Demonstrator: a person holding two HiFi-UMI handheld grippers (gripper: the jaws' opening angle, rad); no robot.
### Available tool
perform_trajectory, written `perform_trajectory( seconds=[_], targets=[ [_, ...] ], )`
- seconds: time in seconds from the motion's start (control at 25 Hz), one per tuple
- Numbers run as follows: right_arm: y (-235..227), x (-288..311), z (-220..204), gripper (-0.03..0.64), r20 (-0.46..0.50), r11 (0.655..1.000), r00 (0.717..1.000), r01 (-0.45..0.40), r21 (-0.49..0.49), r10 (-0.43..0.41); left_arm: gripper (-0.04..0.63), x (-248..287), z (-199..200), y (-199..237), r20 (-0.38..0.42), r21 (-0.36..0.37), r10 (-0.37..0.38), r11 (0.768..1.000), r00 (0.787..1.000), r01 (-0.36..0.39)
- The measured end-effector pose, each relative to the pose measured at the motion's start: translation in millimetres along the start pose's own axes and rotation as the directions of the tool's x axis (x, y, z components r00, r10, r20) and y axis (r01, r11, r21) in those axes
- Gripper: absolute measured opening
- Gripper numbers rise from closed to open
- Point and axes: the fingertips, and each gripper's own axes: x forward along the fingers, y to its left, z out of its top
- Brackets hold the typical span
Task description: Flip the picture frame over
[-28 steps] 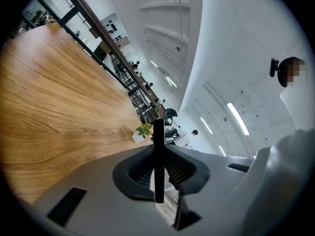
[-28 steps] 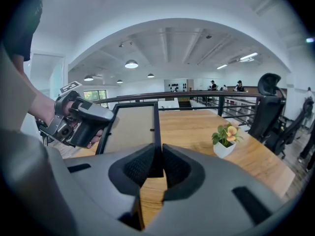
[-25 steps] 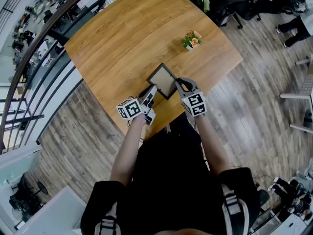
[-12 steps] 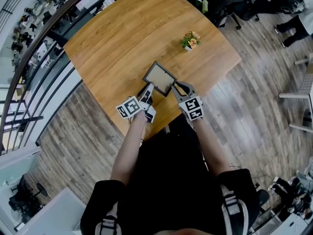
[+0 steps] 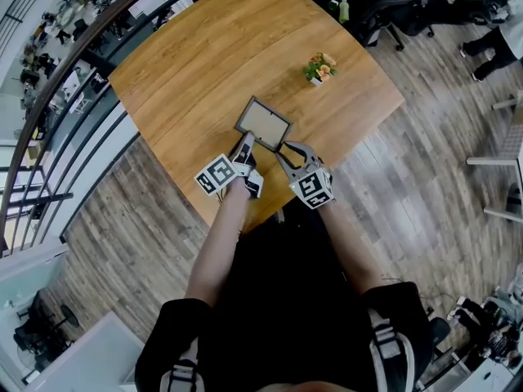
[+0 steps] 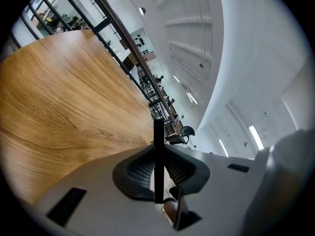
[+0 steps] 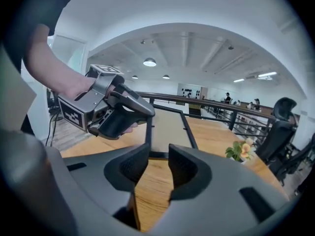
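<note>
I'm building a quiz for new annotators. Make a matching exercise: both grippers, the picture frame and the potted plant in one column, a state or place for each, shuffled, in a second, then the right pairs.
Column one:
1. left gripper
2. right gripper
3. picture frame
4. potted plant

Column two:
A. stands alone on the table, farther out
B. jaws apart, nothing between them
C. tilted up, clamped at one edge
D. jaws shut on a thin dark edge

Pairs: 1-D, 2-B, 3-C, 4-A.
The right gripper's jaws have just been opening; the frame stands beyond them.
</note>
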Motion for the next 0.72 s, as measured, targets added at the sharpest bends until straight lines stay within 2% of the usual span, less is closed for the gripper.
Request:
perform_trajectory(
  seconds=[0.16,0.28,0.4,0.52,0.64,0.72],
  targets=[
    [4,0,3,0.156,0.014,0.999,1.0,-0.009,-0.032,0.009,0.072,-1,6,4,0.034,-0.05,0.011,0.999,0.999,-0.009],
    [6,2,1,0.16,-0.037,0.986,0.999,0.015,-0.163,-0.022,0.072,2,3,-3,0.022,-0.072,-0.003,0.997,1.0,0.005],
    [5,4,-3,0.158,-0.072,0.943,0.993,0.059,-0.328,-0.088,0.072,5,-3,-6,0.003,-0.085,-0.005,0.996,1.0,0.005],
    [3,3,-4,0.16,-0.084,0.887,0.985,0.098,-0.452,-0.151,0.072,4,-4,-8,0.008,-0.115,-0.001,0.993,1.0,0.002],
    [2,4,-5,0.158,-0.077,0.836,0.976,0.13,-0.533,-0.201,0.072,2,-4,-7,0.016,-0.149,0.015,0.989,1.0,-0.012],
    [1,5,-4,0.156,-0.069,0.816,0.971,0.152,-0.558,-0.228,0.072,1,-4,-6,0.023,-0.174,0.023,0.985,0.999,-0.019]
  ],
)
